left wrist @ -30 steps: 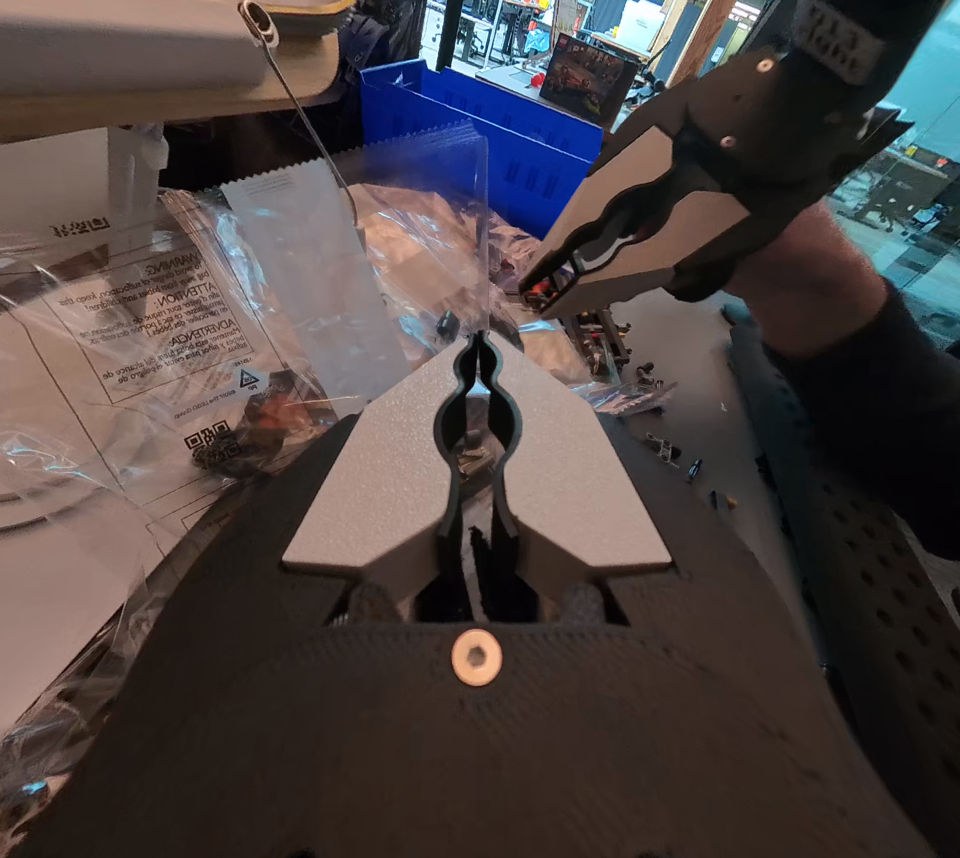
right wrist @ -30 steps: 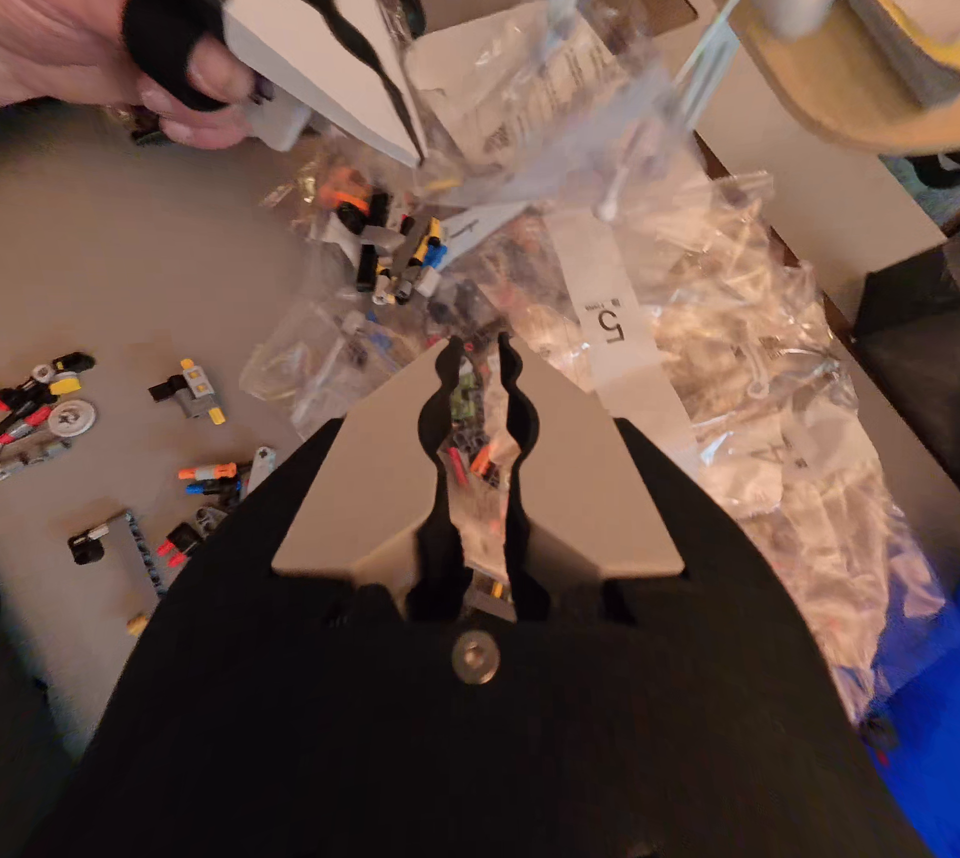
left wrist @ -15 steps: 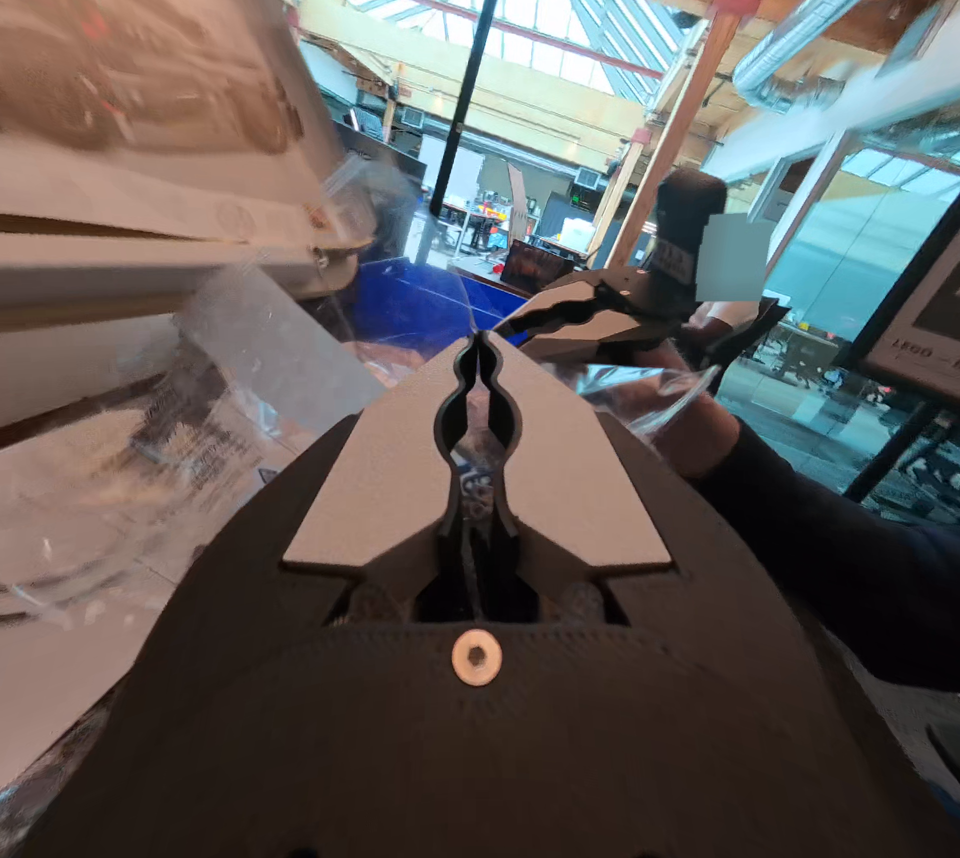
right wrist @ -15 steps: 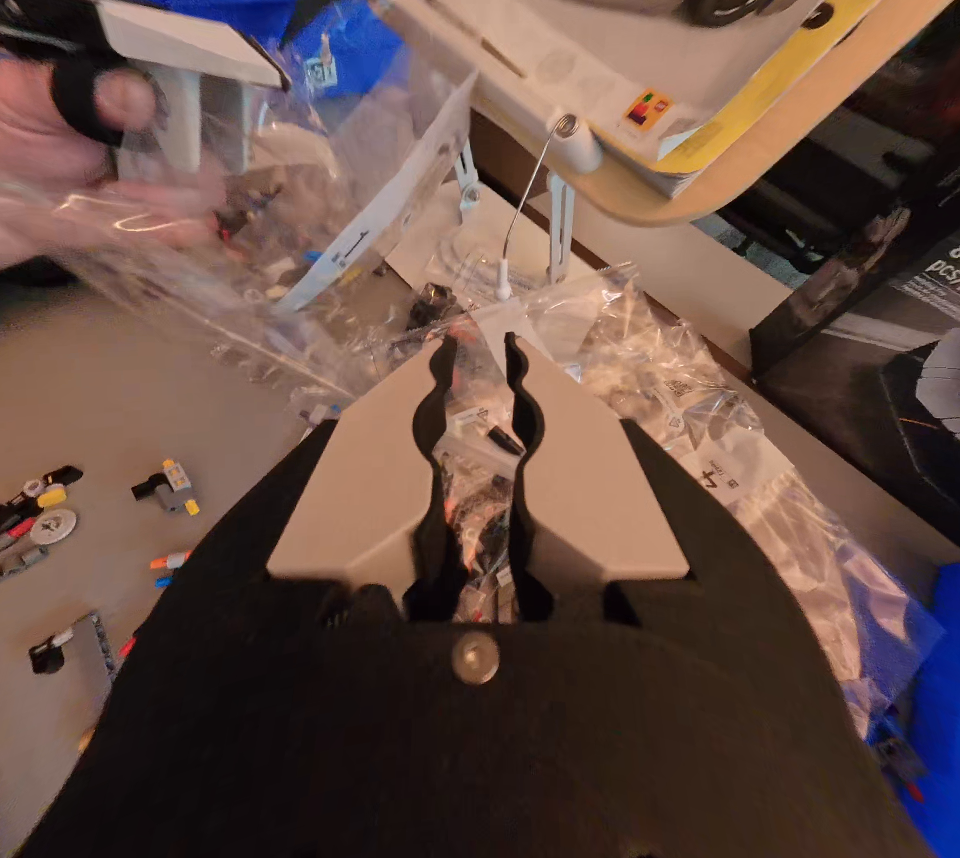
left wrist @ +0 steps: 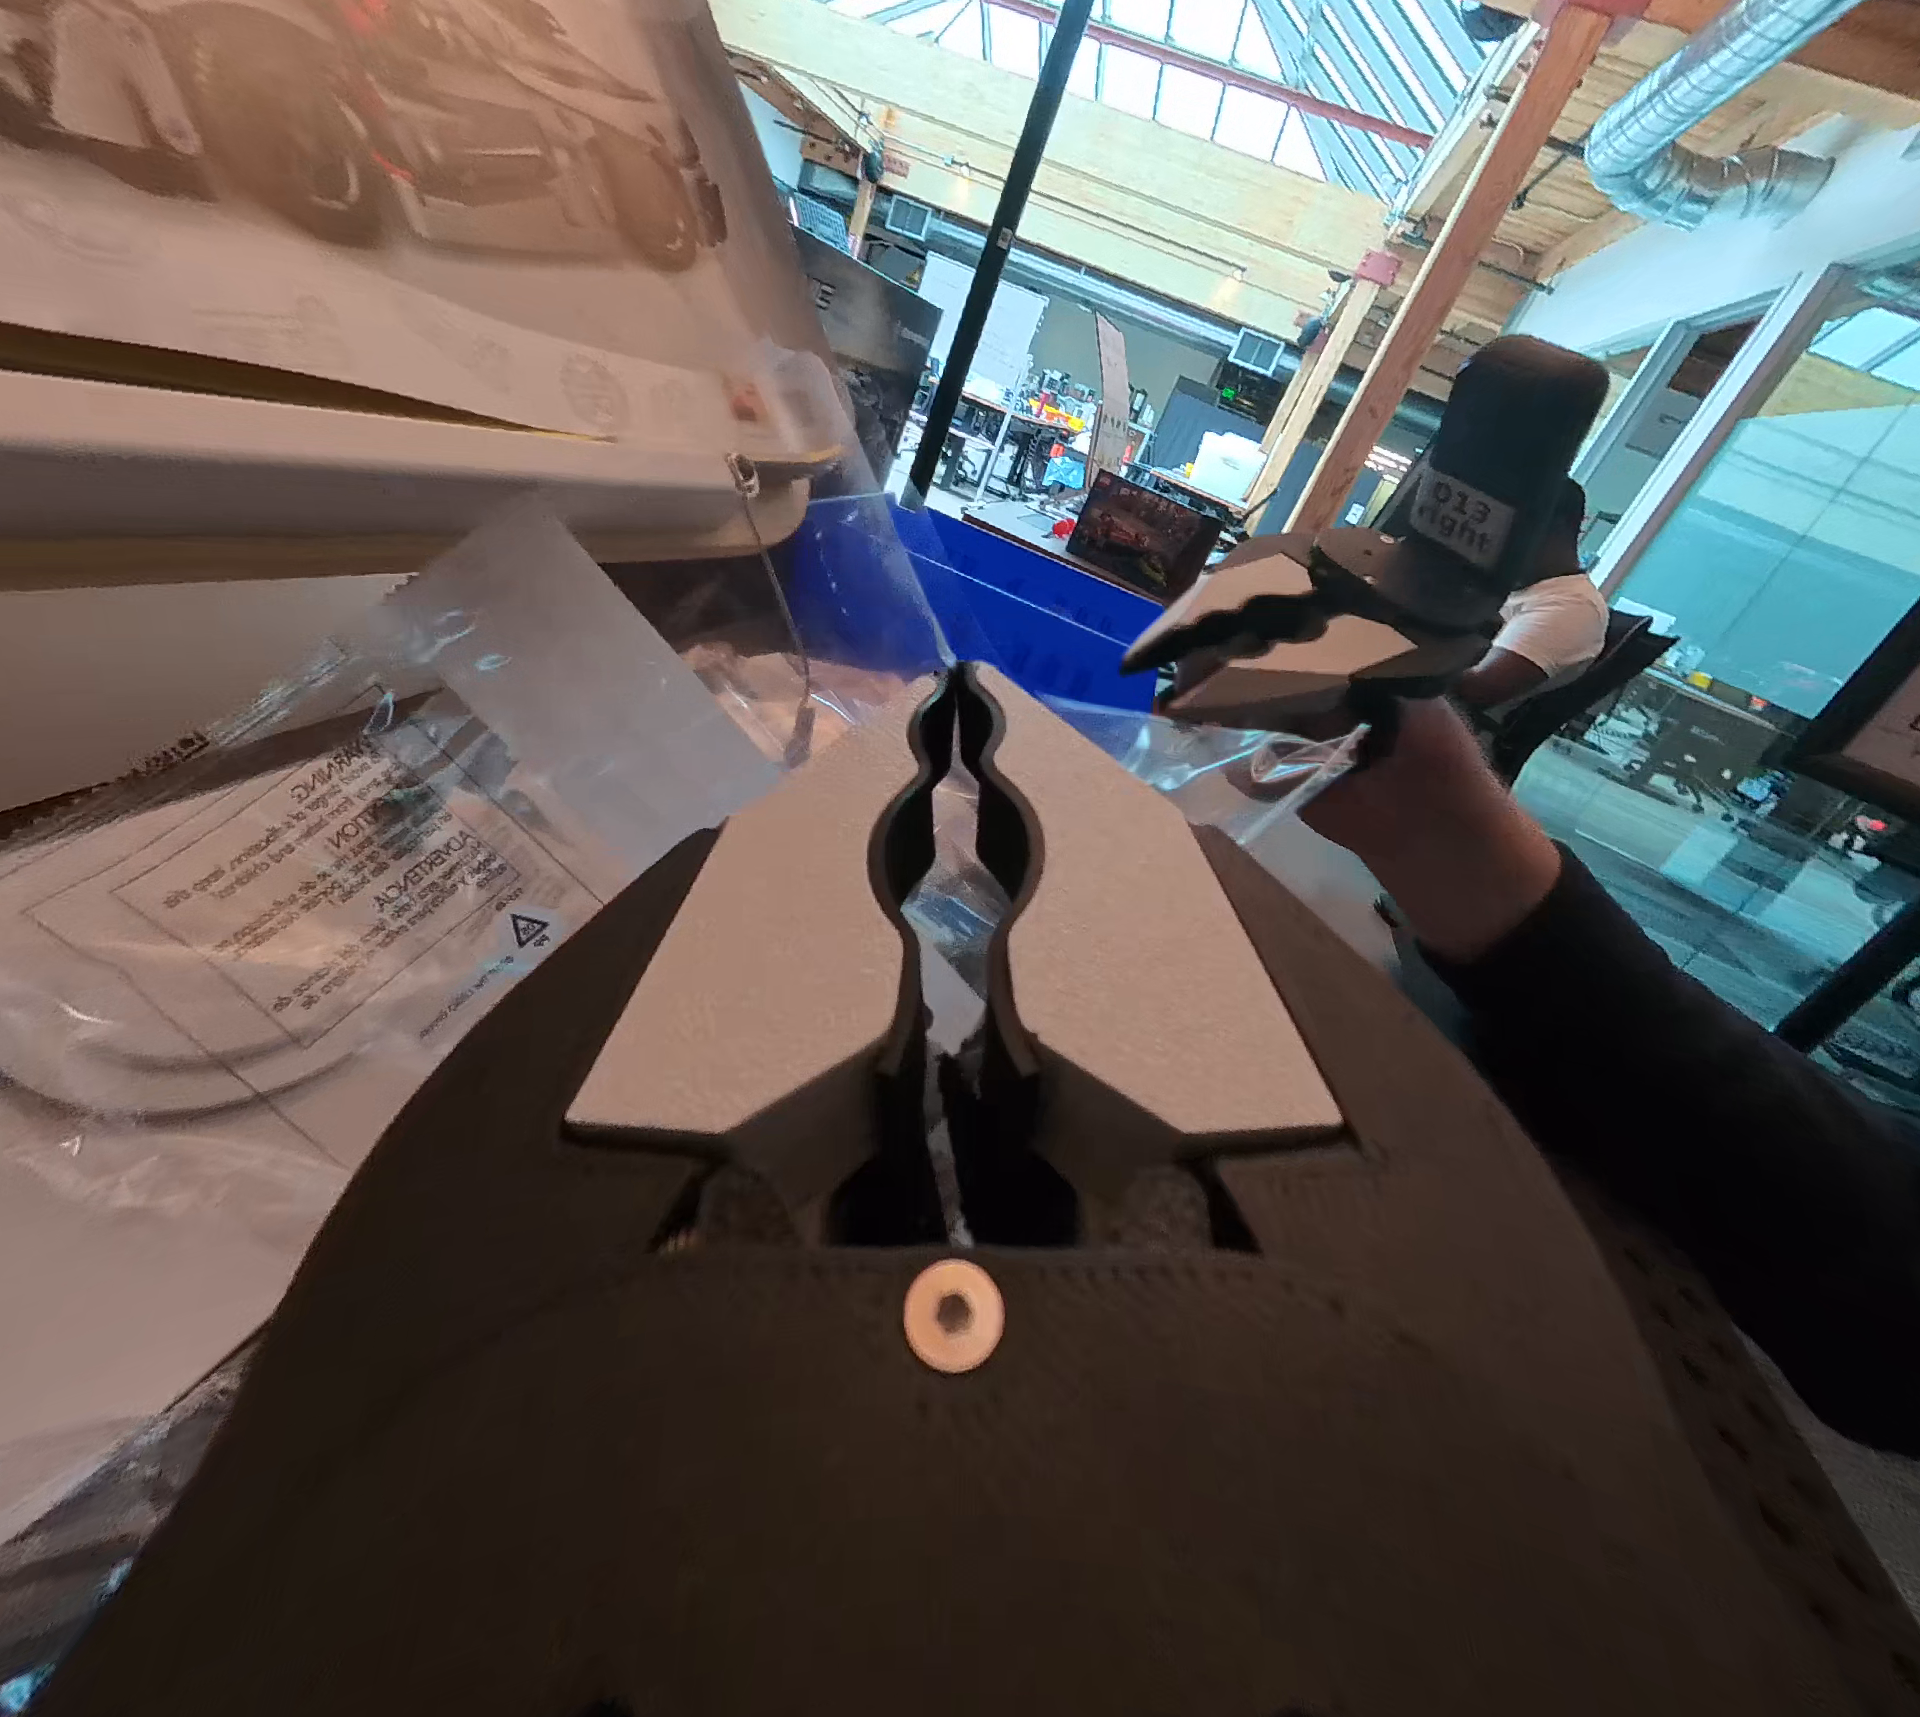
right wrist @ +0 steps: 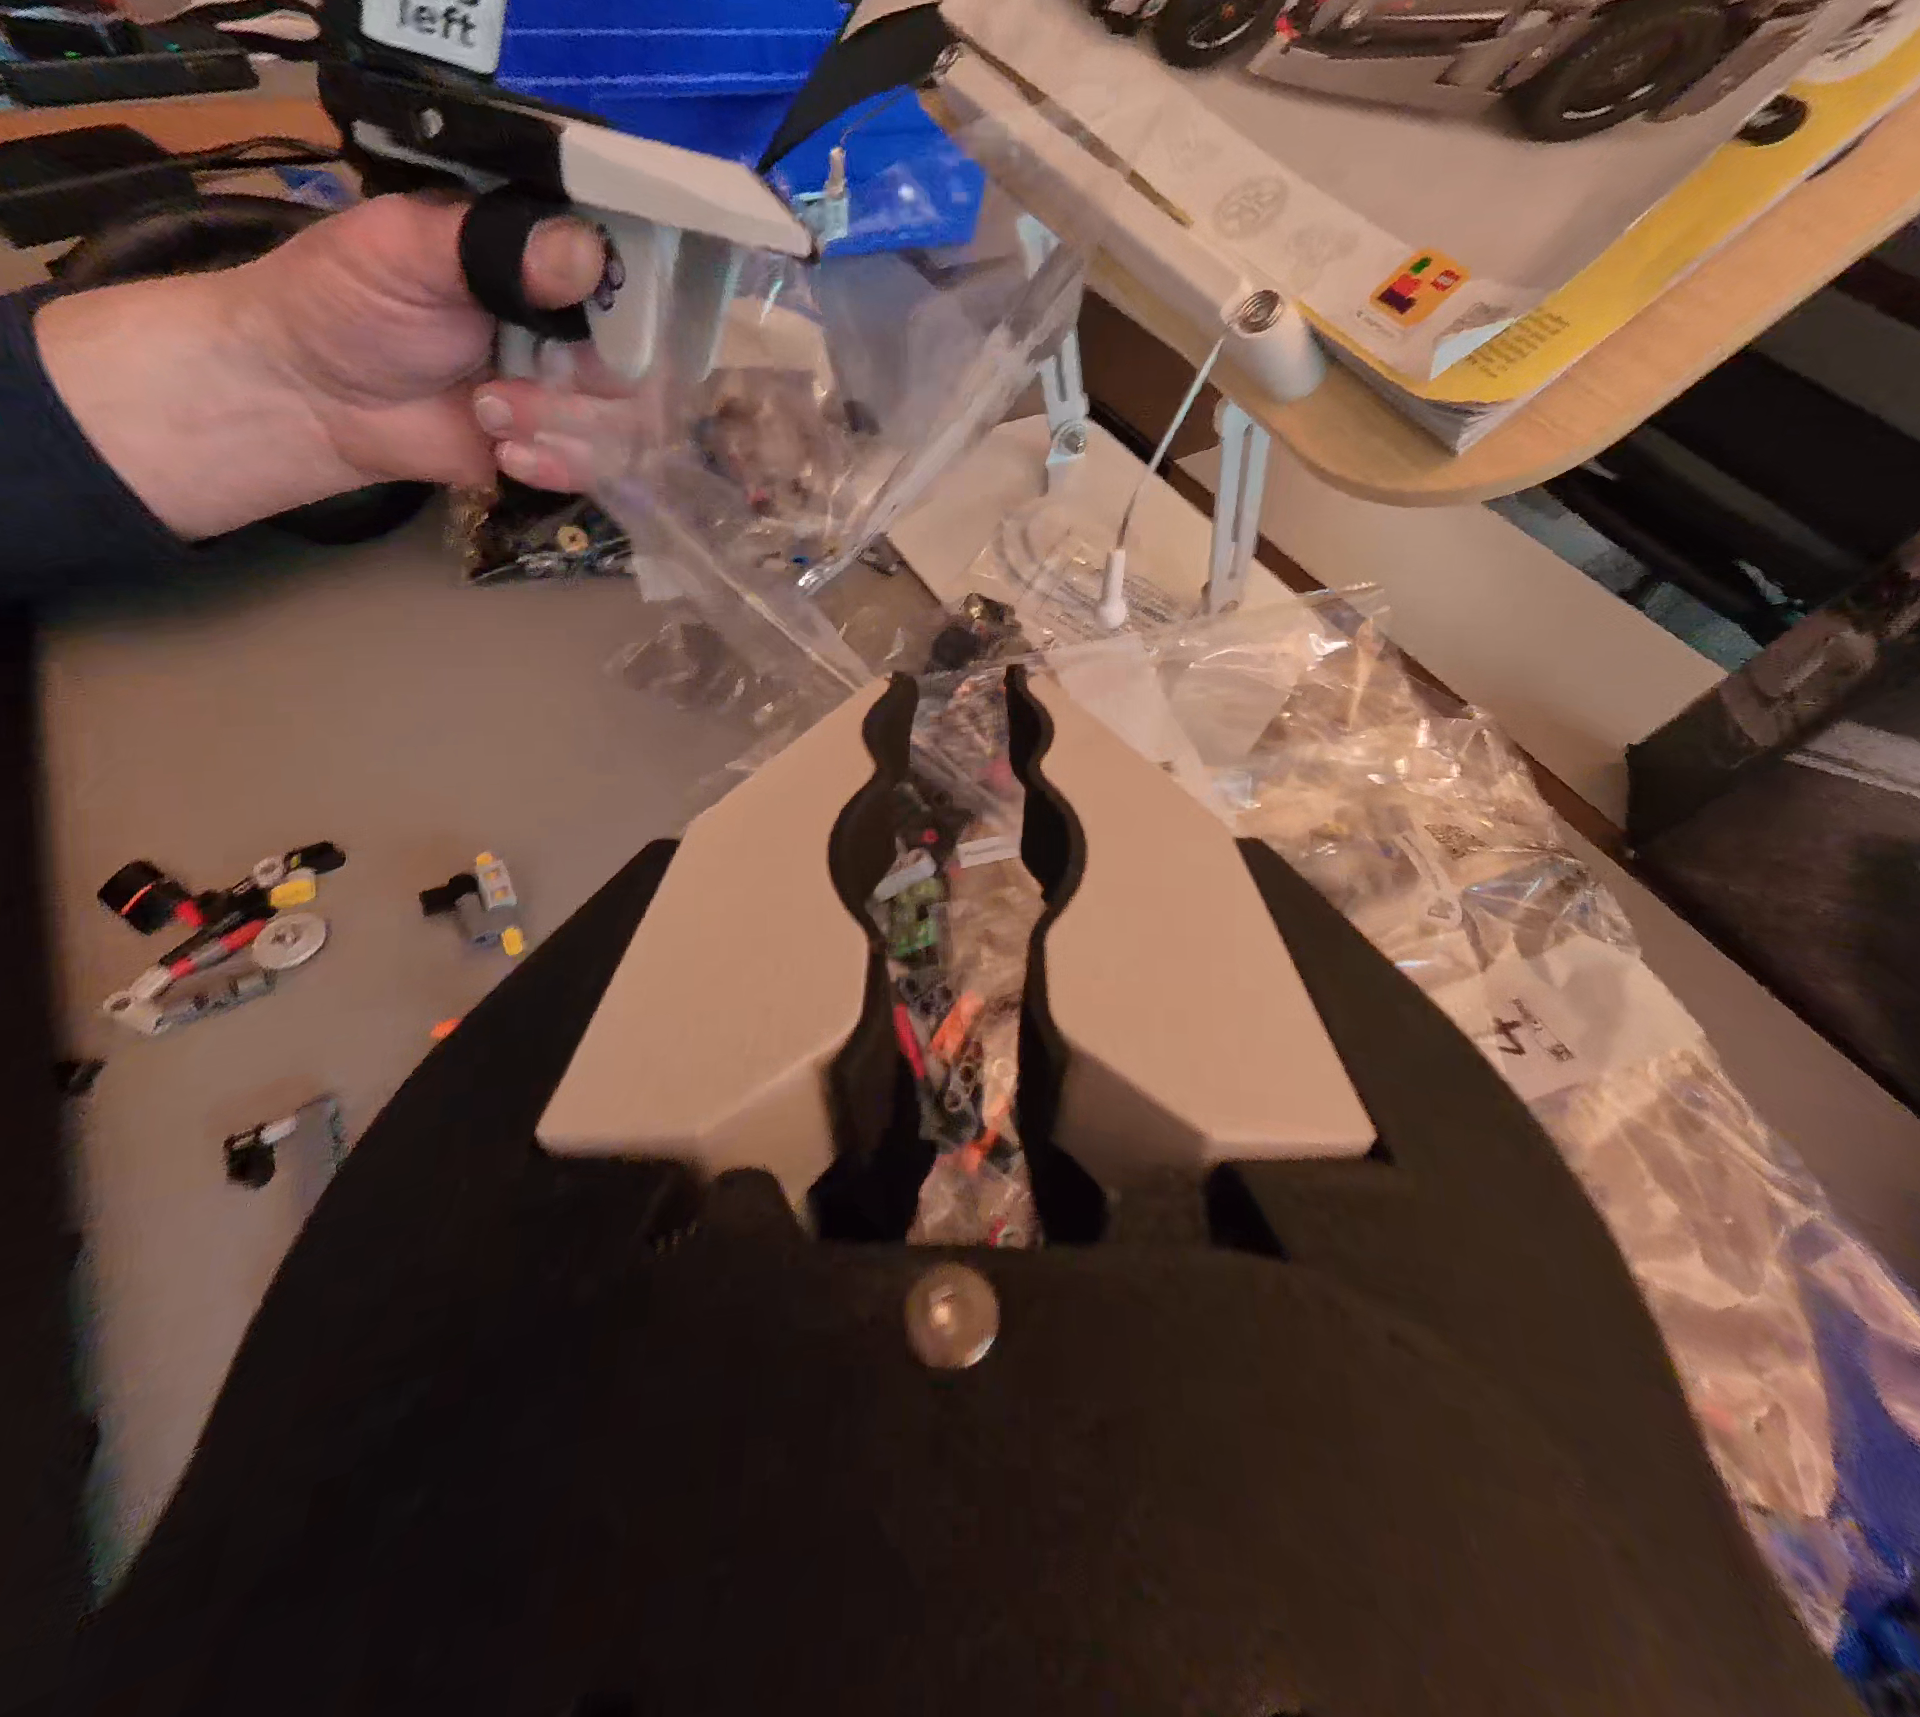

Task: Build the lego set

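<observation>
Overhead, one clear bag (right wrist: 831, 379), two tools, left tool (right wrist: 805, 239), right tool (right wrist: 961, 680)

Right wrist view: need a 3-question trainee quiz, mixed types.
1. True or false: the left gripper is shut on a clear bag, held off the table.
2. The booklet on the wooden stand shows: A) a car B) a ship C) a house.
3. What colour is the bin behind the left gripper?
Key: 1 true; 2 A; 3 blue.
</observation>
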